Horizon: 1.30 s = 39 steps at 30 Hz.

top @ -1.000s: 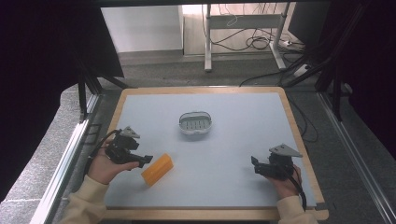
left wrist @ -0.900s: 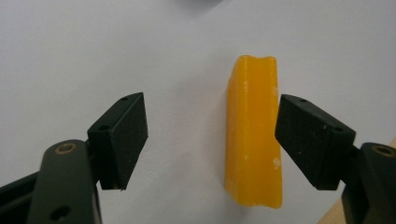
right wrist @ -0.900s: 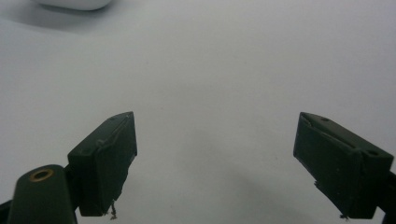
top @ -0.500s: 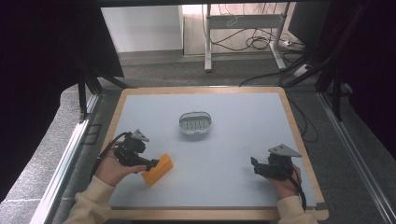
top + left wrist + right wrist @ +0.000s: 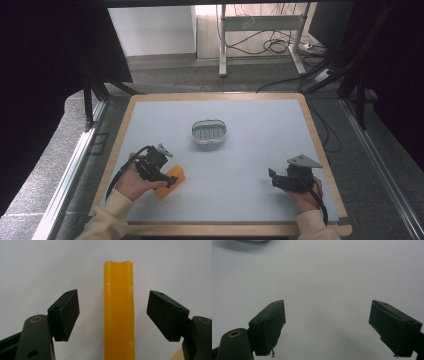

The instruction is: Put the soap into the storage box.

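An orange soap bar (image 5: 172,180) lies on the pale table (image 5: 250,150) near its front left. My left gripper (image 5: 169,180) reaches over it, open. In the left gripper view the bar (image 5: 119,312) runs lengthwise between the two black pads (image 5: 65,312), with a gap on each side, so neither pad touches it. My right gripper (image 5: 273,176) rests at the front right, held by a hand, and stands open; in the right gripper view (image 5: 327,325) nothing lies between its pads. A small white oval soap dish (image 5: 209,132) sits in the middle of the table, apart from both grippers.
A wooden rim (image 5: 320,145) frames the table. Metal rails (image 5: 75,160) run along both sides. Behind the table are a desk frame and loose cables (image 5: 280,45) on the floor. A cable (image 5: 125,167) trails from the left gripper.
My left hand has moved right and down toward the soap bar, so the jaws now straddle it. The right hand has stayed where it was.
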Available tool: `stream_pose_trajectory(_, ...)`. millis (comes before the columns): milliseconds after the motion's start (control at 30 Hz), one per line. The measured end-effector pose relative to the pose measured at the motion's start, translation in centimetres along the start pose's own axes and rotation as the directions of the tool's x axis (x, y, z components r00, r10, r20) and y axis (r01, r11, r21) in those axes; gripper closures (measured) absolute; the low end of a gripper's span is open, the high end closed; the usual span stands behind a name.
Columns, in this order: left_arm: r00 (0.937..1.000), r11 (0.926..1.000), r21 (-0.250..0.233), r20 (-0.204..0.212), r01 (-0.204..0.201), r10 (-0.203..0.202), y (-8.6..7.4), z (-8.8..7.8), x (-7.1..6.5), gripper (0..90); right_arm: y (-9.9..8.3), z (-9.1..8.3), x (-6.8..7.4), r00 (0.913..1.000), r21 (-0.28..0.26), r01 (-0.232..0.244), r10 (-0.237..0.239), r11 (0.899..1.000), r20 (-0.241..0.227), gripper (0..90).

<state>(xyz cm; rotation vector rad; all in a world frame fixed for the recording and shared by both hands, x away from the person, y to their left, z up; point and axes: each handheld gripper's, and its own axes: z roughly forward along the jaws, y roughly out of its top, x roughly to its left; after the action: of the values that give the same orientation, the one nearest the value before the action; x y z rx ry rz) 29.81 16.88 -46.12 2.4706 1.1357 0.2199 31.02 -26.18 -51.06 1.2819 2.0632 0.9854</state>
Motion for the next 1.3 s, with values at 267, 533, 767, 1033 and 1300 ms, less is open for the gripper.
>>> stream_pose_trajectory(267,0.9999,0.9986,0.052,-0.016,0.001,0.0,0.2,1.9,-0.2,28.9,-0.1,0.2,0.1,1.0,0.013,0.009,-0.009,1.0,0.003,14.1)
stream_pose_trajectory(533,0.9997,0.9964,0.084,-0.023,0.006,-0.004,0.2,2.8,-0.2,36.2,-0.1,0.1,0.0,0.9999,0.014,0.009,-0.009,1.0,0.007,14.1)
stream_pose_trajectory(767,0.9999,0.9946,0.103,-0.012,0.009,-0.008,0.1,3.3,-0.3,50.0,-0.1,0.2,0.0,0.9999,0.016,0.009,-0.009,1.0,0.009,14.1)
stream_pose_trajectory(1033,0.9998,0.9941,0.109,-0.019,0.003,-0.001,0.1,3.4,-0.5,55.4,-0.1,0.2,-0.1,0.9999,0.017,0.009,-0.009,1.0,0.012,14.1)
stream_pose_trajectory(1300,1.0,0.9925,0.122,0.001,-0.006,0.006,0.1,3.6,-0.4,60.9,-0.1,0.2,-0.1,0.9998,0.02,0.008,-0.008,1.0,0.017,14.2)
